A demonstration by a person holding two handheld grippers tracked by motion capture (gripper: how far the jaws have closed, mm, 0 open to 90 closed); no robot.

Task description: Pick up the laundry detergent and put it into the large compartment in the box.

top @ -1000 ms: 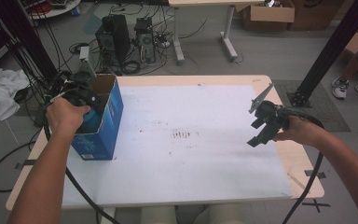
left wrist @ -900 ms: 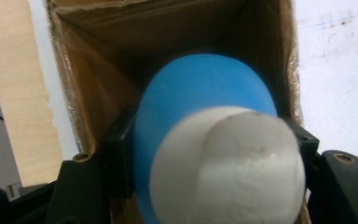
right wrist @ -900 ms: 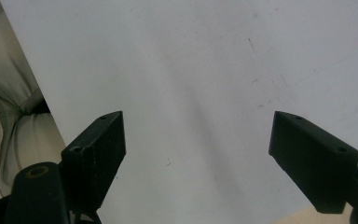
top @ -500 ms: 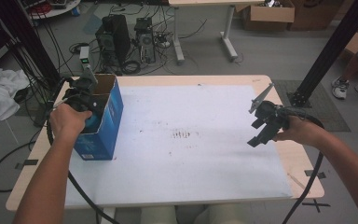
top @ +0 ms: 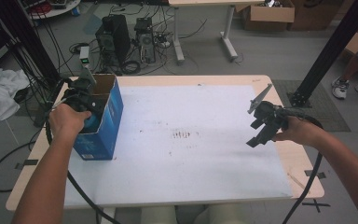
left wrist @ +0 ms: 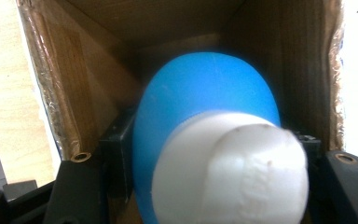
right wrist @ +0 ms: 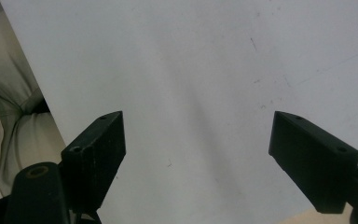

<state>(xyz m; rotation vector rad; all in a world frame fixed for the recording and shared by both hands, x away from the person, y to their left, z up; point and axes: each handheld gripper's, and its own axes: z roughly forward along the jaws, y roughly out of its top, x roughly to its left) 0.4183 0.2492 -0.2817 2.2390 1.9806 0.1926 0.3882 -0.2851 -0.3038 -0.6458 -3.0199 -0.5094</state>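
A blue cardboard box stands open-topped on the table's left side. My left gripper reaches down into it, and its black jaws press from both sides on a rounded blue object with a white end, seen against the brown inner box wall. The jaws have just eased open a touch, with the object still between them. A bit of the blue object shows under the hand. My right gripper hovers open over the right side; between its jaws there is nothing except the white sheet.
A white sheet covers most of the wooden table. Cables trail off the table's left edge and from the right gripper. Computer towers, another desk and cardboard boxes stand on the floor beyond the far edge.
My left hand has shifted slightly at the box's opening, still holding the blue object. The right gripper has not moved.
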